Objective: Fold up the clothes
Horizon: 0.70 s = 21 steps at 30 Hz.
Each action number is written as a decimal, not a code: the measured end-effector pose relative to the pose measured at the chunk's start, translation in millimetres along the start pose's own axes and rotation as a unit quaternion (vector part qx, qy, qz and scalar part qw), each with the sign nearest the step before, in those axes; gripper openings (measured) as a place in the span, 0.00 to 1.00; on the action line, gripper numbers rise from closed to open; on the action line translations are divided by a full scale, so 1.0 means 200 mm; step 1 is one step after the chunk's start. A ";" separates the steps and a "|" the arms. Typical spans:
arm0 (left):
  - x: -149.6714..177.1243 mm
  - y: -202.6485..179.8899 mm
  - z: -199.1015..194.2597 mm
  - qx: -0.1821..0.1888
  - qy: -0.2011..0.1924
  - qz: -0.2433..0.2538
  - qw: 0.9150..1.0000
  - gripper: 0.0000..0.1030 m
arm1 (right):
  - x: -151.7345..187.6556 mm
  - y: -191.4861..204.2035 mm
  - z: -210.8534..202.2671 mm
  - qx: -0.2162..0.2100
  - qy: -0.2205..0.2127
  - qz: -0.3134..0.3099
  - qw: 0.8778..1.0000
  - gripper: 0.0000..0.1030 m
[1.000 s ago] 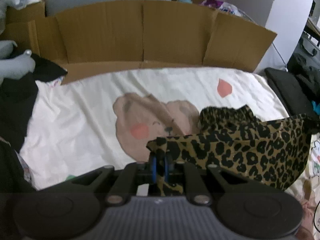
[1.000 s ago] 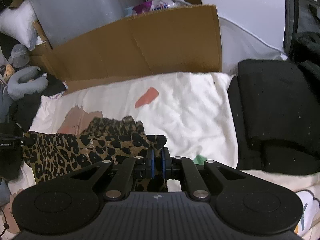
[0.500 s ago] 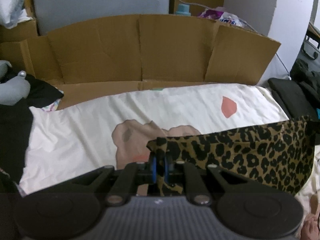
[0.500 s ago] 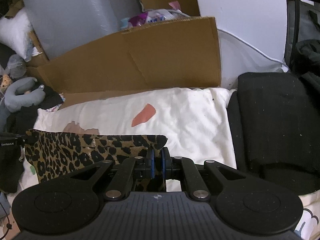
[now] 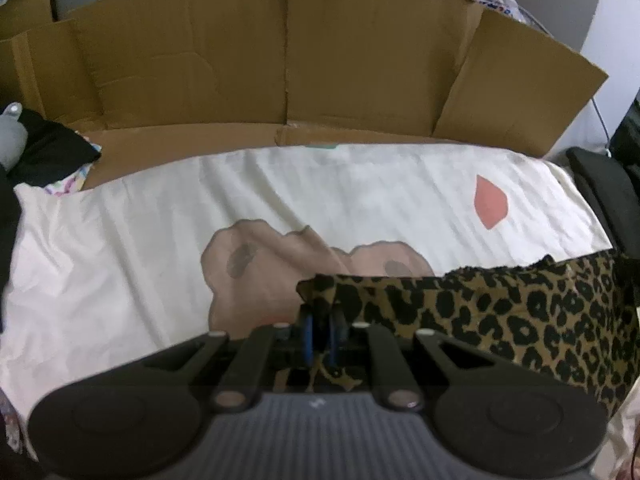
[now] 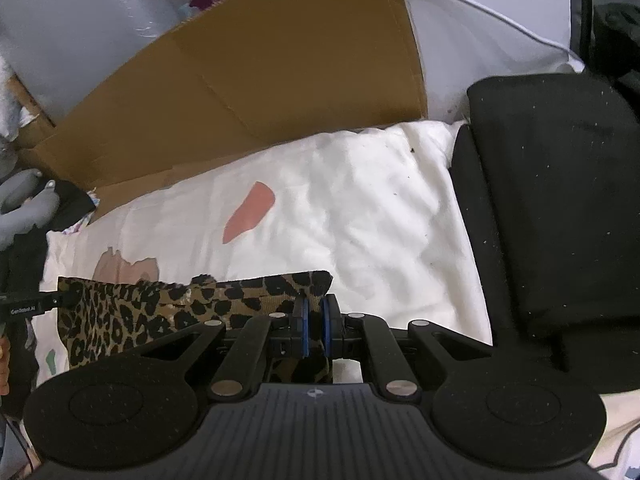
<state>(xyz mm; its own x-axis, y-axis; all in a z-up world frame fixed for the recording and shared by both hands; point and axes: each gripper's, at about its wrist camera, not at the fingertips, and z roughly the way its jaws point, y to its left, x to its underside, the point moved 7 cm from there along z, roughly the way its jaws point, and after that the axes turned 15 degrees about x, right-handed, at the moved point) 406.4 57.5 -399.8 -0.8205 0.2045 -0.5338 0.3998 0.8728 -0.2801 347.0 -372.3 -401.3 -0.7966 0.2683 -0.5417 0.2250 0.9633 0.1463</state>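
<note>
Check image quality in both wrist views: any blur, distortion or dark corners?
Left wrist: soft, slightly blurred throughout; cardboard edge bows from fisheye; corners vignetted. Right wrist: sharper, lint specks on the black cushion resolve; same barrel distortion. Leopard cloth print readable in both.

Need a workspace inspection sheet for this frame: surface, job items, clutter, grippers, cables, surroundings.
Surface: cream bedsheet with a bear print and a pink patch, lightly creased.
Job's things: leopard-print garment, stretched between both grippers above the sheet, top edge nearly level.
Clutter: folded black fabric pile at the sheet's right edge; grey plush toy and dark clothing at the left.
Grippers: left hand-held gripper shut on one top corner of the garment; right hand-held gripper shut on the other.
Cables: thin dark cable hanging at far right; purpose unclear.
Surroundings: flattened cardboard sheet propped behind the bed, white wall at right.
</note>
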 end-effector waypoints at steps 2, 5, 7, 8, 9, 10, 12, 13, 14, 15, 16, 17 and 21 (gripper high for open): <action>-0.01 0.01 0.01 -0.001 0.000 0.000 1.000 0.08 | -0.01 0.01 0.01 0.001 -0.002 -0.001 1.000 0.05; -0.01 0.03 0.04 -0.001 0.008 -0.003 1.000 0.08 | -0.04 0.02 0.04 0.003 -0.002 -0.004 1.000 0.05; 0.00 0.04 0.08 0.002 0.017 -0.009 1.000 0.08 | -0.03 0.01 0.07 0.005 0.005 -0.003 1.000 0.05; 0.01 0.06 0.10 0.006 0.020 -0.017 1.000 0.08 | -0.03 0.01 0.09 0.006 0.009 -0.003 1.000 0.05; 0.01 0.08 0.12 0.011 0.023 -0.025 0.999 0.08 | -0.02 0.01 0.11 0.006 0.013 -0.002 1.000 0.05; 0.02 0.09 0.14 0.014 0.025 -0.030 0.999 0.08 | -0.02 0.00 0.13 0.006 0.016 0.002 1.000 0.05; 0.02 0.09 0.18 0.013 0.025 -0.024 0.999 0.08 | 0.00 -0.01 0.17 0.006 0.021 0.011 1.000 0.05; 0.03 0.09 0.19 0.011 0.024 -0.023 0.999 0.08 | 0.00 -0.01 0.19 0.006 0.022 0.016 1.000 0.05; 0.03 0.09 0.20 0.010 0.025 -0.025 0.999 0.08 | 0.00 -0.01 0.20 0.007 0.022 0.018 1.000 0.05; 0.04 0.10 0.21 0.009 0.025 -0.028 0.999 0.08 | 0.00 -0.01 0.22 0.009 0.022 0.018 1.000 0.05; 0.05 0.10 0.22 0.008 0.025 -0.029 0.999 0.08 | 0.00 0.00 0.24 0.011 0.023 0.017 1.000 0.05; 0.05 0.10 0.23 0.007 0.025 -0.028 0.999 0.08 | 0.00 0.00 0.25 0.013 0.023 0.016 1.000 0.05; 0.04 0.10 0.21 -0.006 0.029 -0.021 0.999 0.14 | 0.02 0.02 0.30 0.022 0.027 0.004 0.999 0.08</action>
<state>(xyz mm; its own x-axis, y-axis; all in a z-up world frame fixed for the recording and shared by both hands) 425.1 57.7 -442.6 -0.8589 0.1929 -0.4744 0.3599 0.8863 -0.2913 377.7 -367.3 -452.2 -0.8238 0.2778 -0.4942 0.2557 0.9601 0.1134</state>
